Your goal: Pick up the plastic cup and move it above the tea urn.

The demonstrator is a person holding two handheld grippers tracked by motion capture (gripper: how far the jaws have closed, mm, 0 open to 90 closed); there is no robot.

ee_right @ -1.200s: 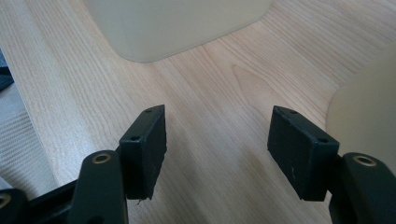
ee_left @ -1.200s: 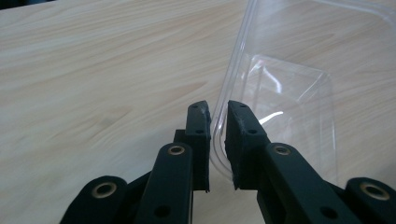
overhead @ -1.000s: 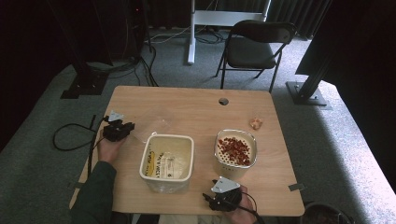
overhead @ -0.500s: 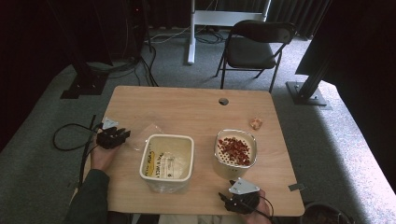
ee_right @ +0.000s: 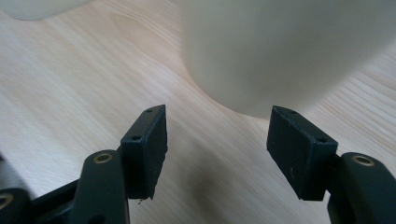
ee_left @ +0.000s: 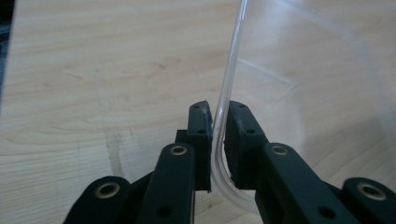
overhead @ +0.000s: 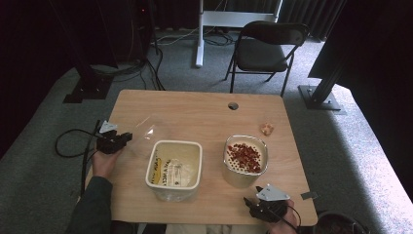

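A clear plastic lid [overhead: 147, 132] hangs tilted over the table's left side, and my left gripper [overhead: 127, 137] is shut on its rim. In the left gripper view the jaws [ee_left: 219, 114] have just been closing, and the lid's curved edge [ee_left: 228, 84] is pinched between the pads. My right gripper [overhead: 249, 203] lies low at the table's front edge, just in front of a white container [overhead: 233, 176] with a perforated insert of red pieces [overhead: 245, 156]. Its jaws [ee_right: 217, 122] stand open with nothing between them, and the container's wall [ee_right: 289, 51] is just ahead.
A white tub [overhead: 197, 168] with printed paper inside stands at the table's middle, between the two grippers. A small tan lump [overhead: 267, 128] lies at the right rear of the wooden table [overhead: 195, 112]. A folding chair [overhead: 270, 46] stands beyond the far edge.
My right gripper has slid to the right along the front edge. My left gripper has shifted a little to the left with the lid.
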